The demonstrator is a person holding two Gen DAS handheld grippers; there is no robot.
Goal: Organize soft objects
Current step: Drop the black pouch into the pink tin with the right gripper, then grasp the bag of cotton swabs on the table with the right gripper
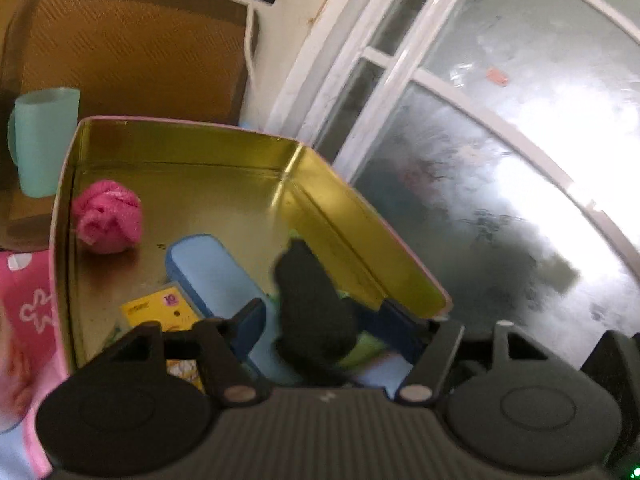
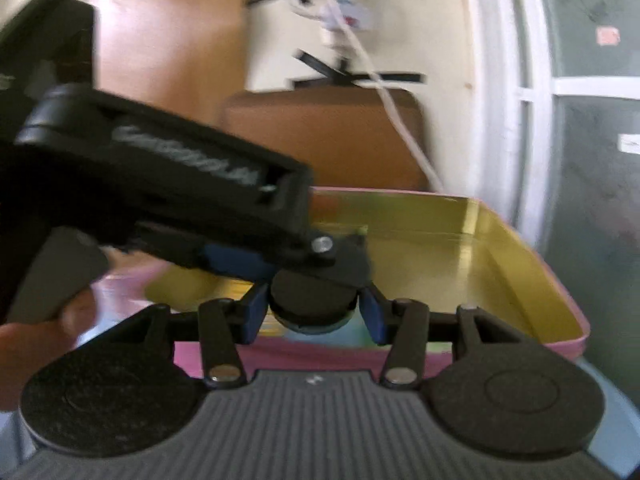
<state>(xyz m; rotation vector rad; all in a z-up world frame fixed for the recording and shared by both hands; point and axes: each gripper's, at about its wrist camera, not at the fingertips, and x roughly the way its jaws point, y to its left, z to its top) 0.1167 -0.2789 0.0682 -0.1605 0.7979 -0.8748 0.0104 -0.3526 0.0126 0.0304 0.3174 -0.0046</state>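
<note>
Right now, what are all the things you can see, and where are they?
tin box: one, pink outside, gold inside, open
fluffy ball: one, pink, tin's back left
case: one, light blue, tin's middle
packet: one, yellow, beside the case
black thing: one, blurred, in the tin
cup: one, teal, left of tin
cloth: one, pink and white, left of tin
chair back: one, brown, behind tin
left gripper: black, blue fingers, open around black thing
right gripper: same colours, at tin's near edge
hand: one, holding left gripper
</note>
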